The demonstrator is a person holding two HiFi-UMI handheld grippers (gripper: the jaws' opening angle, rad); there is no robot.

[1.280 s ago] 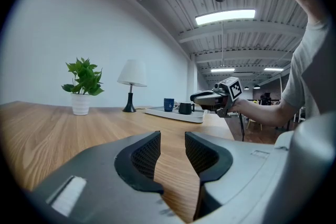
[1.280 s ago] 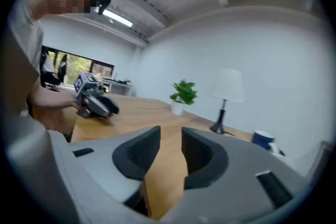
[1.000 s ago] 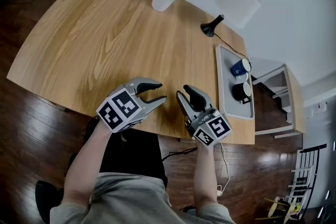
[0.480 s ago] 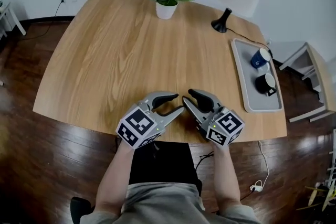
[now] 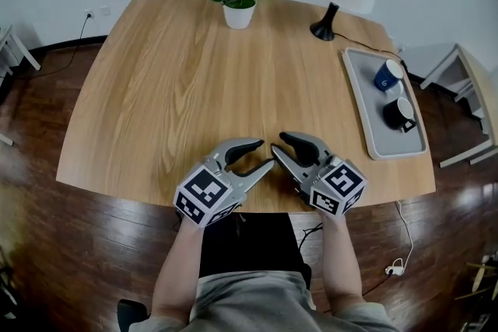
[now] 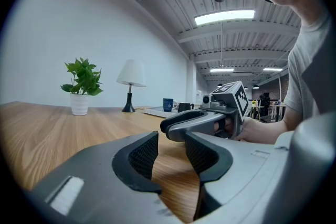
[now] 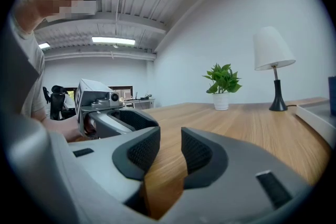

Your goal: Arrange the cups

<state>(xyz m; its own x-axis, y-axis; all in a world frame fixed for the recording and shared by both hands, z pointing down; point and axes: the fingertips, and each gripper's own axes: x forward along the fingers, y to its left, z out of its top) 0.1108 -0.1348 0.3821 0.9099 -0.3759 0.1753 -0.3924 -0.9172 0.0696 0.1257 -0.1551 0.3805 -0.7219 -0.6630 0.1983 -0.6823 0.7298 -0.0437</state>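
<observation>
A blue cup (image 5: 387,75) and a black cup (image 5: 399,113) stand on a grey tray (image 5: 366,109) at the table's right edge. The left gripper view shows both far off: the blue cup (image 6: 168,105) and the black cup (image 6: 184,107). My left gripper (image 5: 257,155) and right gripper (image 5: 280,148) rest side by side at the table's front edge, tips nearly meeting, far from the tray. Both are open with only bare wood between the pads. Each gripper view shows the other gripper close by: the right gripper (image 6: 202,123) and the left gripper (image 7: 113,120).
A potted plant (image 5: 239,8) stands at the table's far edge, and a black-based lamp (image 5: 327,19) with a white shade stands to its right. The lamp's cord runs past the tray. Wooden furniture (image 5: 475,101) stands beyond the table's right side. Dark wood floor surrounds the table.
The head view has swung, so the table now sits squarer and the tray further right. Both grippers stay together at the front edge, jaws unchanged.
</observation>
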